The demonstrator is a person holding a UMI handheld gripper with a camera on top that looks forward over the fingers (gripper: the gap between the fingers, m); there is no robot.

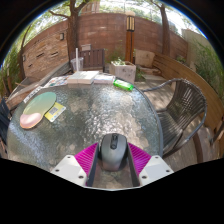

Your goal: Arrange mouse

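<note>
The mouse [113, 150] sits between your gripper's [113, 160] fingers, its tail end toward the camera. The magenta pads [87, 156] flank it closely on both sides; whether they press on it cannot be told. The mouse lies at the near edge of the round glass table [100, 120]. Beyond it, on the table's left, lie a green pad [38, 105] and a yellow card [55, 111]. A book [103, 77] and a green item [122, 86] lie at the far side. A mesh chair [185, 105] stands to the right.
</note>
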